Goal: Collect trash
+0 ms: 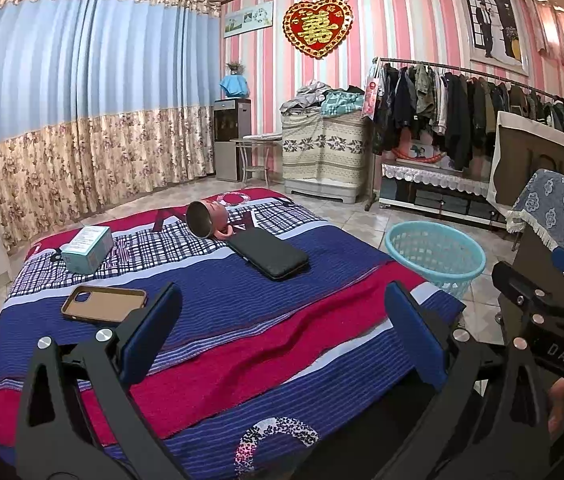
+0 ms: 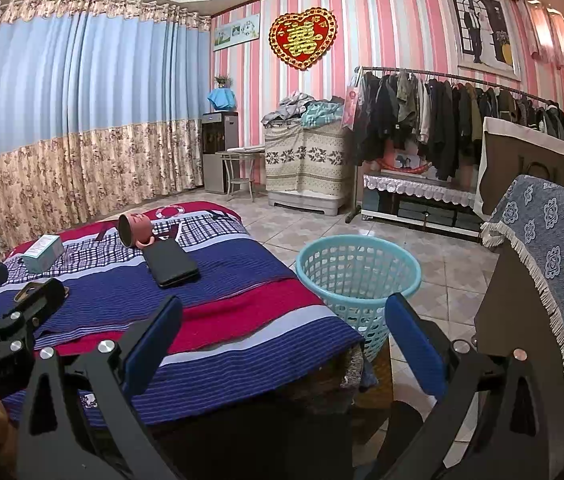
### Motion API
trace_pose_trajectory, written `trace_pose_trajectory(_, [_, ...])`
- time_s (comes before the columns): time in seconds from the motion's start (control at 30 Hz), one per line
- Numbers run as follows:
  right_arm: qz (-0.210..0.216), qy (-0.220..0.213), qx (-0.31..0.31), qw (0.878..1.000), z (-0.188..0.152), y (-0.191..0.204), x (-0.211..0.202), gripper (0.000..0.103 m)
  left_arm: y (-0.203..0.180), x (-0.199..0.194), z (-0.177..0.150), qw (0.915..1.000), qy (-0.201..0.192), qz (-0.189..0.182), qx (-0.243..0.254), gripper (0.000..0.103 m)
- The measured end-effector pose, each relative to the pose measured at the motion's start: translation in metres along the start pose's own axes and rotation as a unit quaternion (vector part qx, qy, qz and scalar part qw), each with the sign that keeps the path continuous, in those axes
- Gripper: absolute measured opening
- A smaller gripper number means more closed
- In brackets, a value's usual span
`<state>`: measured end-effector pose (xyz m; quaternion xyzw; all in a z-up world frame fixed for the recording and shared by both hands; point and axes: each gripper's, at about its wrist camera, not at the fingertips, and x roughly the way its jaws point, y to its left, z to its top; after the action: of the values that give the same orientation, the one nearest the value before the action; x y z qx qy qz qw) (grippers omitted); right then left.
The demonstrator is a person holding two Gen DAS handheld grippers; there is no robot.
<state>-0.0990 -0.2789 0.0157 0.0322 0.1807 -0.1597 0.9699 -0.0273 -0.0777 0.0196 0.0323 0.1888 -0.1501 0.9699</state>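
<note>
A low table under a red, blue and plaid cloth (image 1: 242, 312) carries a small teal box (image 1: 86, 249), a tan phone case (image 1: 104, 303), a black wallet-like case (image 1: 268, 253) and a pink cup (image 1: 208, 220) lying on its side. A light blue mesh basket (image 1: 435, 254) stands on the floor to the table's right; it also shows in the right wrist view (image 2: 357, 276). My left gripper (image 1: 282, 332) is open and empty above the table's near part. My right gripper (image 2: 282, 340) is open and empty over the table's near right corner, beside the basket.
A chair under a blue flowered cloth (image 2: 553, 264) stands close on the right. A clothes rack (image 1: 469, 104), a covered cabinet (image 1: 321, 148) and a water dispenser (image 1: 230, 140) line the far wall. Curtains (image 1: 82, 120) hang on the left. Tiled floor (image 2: 441, 256) lies beyond the basket.
</note>
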Motion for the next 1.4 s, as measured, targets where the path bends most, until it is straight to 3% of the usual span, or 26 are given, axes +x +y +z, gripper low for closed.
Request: trace_pose_trajectory(1.4, [-0.004,-0.001,0.002,1.0,0.001,-0.0076,-0.0029,0.099,0.0012,0.0011,-0.0017,1.0,-0.001,0.002,0.004,0.098])
